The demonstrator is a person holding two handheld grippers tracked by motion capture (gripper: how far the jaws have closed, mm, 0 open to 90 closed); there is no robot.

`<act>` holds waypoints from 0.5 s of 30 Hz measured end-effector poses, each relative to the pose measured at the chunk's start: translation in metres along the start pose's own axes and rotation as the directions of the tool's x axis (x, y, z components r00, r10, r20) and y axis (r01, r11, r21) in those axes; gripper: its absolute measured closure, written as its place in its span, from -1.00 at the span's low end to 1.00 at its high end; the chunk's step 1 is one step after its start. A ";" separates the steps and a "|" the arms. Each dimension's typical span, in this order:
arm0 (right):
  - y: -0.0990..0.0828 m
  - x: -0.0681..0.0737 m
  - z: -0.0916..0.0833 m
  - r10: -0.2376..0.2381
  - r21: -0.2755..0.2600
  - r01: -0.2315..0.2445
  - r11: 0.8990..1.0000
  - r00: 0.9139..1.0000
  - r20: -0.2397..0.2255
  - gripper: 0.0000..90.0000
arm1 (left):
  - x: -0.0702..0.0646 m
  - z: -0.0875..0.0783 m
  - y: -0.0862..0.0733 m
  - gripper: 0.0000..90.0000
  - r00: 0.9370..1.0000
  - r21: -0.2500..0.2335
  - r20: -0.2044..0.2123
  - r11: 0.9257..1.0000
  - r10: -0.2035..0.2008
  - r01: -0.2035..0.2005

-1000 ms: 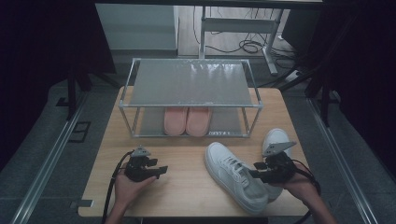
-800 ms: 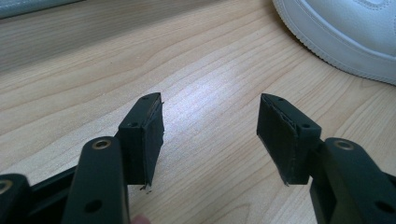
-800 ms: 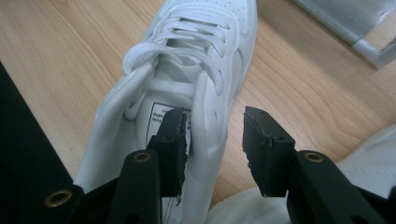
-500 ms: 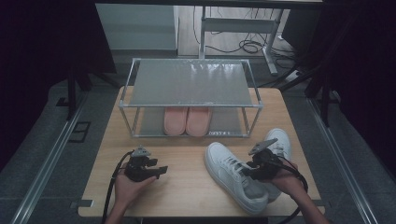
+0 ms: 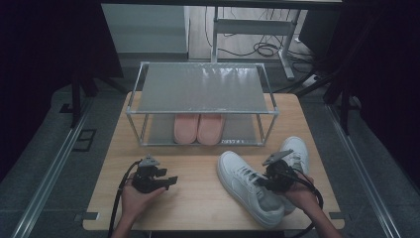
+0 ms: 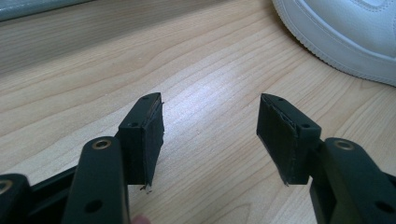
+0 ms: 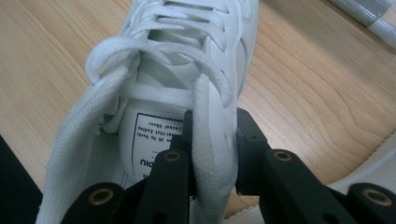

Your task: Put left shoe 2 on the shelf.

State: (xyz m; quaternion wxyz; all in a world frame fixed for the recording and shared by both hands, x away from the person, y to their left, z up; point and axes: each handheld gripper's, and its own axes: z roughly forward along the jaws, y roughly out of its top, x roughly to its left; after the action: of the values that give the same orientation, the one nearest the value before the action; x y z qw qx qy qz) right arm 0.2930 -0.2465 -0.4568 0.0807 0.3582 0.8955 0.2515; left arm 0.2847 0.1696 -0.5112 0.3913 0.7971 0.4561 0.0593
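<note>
A white sneaker [image 5: 246, 187] lies on the wooden table [image 5: 198, 198], toe toward the rack. My right gripper [image 5: 265, 181] comes at it from the right. In the right gripper view its jaws have just been closing and now pinch the sneaker's [image 7: 187, 46] side wall beside the tongue, one pad inside and one outside; the gripper [image 7: 215, 128] is shut on it. A second white sneaker [image 5: 295, 148] sits behind the right hand. My left gripper [image 5: 170, 181] rests at the table's front left, open and holding nothing [image 6: 210, 116], with the sneaker's sole edge [image 6: 345, 37] ahead of it.
A two-tier metal rack [image 5: 203, 111] stands at the back of the table, with a pair of pink slippers [image 5: 198, 128] on its lower shelf. Bare wood lies between the two grippers. Dark floor and cables surround the table.
The right gripper moved left and down from over the far sneaker to the near one, and its jaws closed on that sneaker's side wall. The left gripper stayed still.
</note>
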 end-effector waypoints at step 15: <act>0.000 0.005 -0.004 0.008 -0.039 -0.008 0.999 1.000 0.013 0.78 | 0.000 0.001 0.000 -0.07 1.000 0.004 -0.003 1.000 0.001 -0.001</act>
State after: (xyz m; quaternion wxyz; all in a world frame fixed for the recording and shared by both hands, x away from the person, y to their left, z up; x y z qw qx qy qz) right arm 0.2879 -0.2447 -0.4532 0.0923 0.3618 0.8885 0.2668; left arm 0.2848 0.1691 -0.5115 0.3889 0.7982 0.4562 0.0595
